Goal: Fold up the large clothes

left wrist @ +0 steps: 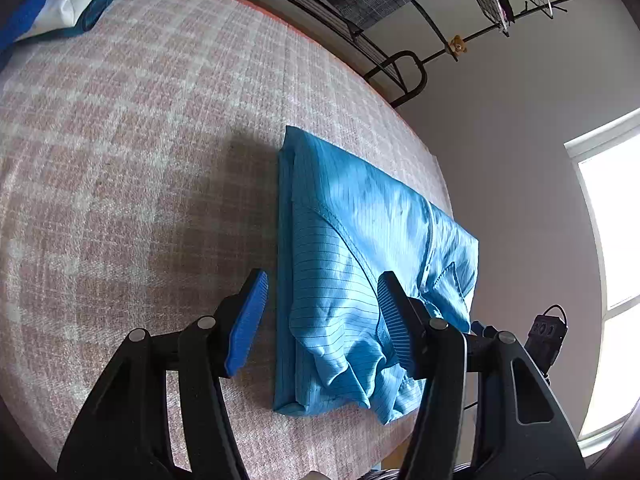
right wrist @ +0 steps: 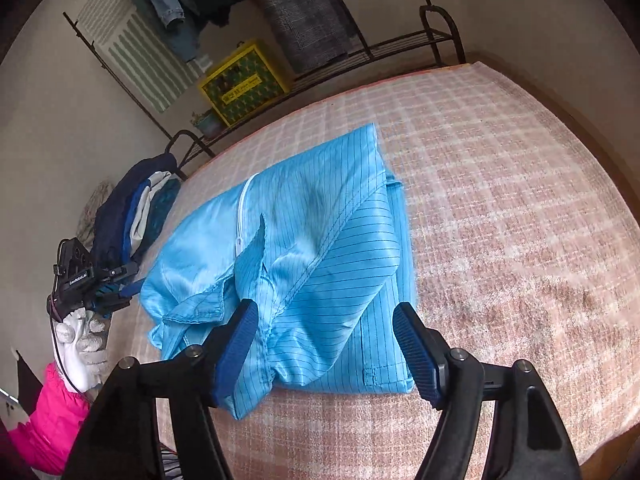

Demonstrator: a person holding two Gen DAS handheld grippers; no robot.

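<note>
Left gripper (left wrist: 322, 312) hangs above the bed with its blue pads spread apart, nothing pinched between them. One pad sits over the bare bedspread, the other over the folded cloth, and neither presses down on the fabric as far as the view shows. Right gripper (right wrist: 324, 344) is likewise wide apart, jaws straddling the near edge of the garment with the cloth showing in the gap, but the pads are not clamped on it.

Under both tools lies the light blue garment (right wrist: 304, 248), a shiny pin-striped piece with a white zipper (right wrist: 242, 220) running up its top layer. It is folded into a rough rectangle, one long side straight and tidy, the near end looser with a collar or cuff bunched up. It rests flat on the pink-and-white checked bedspread (right wrist: 500, 200), close to one side edge of the bed.

In the right wrist view, the other tool appears at the far left, held in a white-gloved hand (right wrist: 82, 344) above a bright pink sleeve (right wrist: 48, 420). Beside the garment's far end a pile of dark blue and white clothes (right wrist: 132, 208) sits at the bed's edge.

Beyond the bed, a black metal rack (right wrist: 400, 46) stands along the wall, hung with grey and denim clothing, with a yellow-trimmed box (right wrist: 244, 82) on its lower shelf. The left wrist view catches a bright window (left wrist: 612, 240) on the right.
</note>
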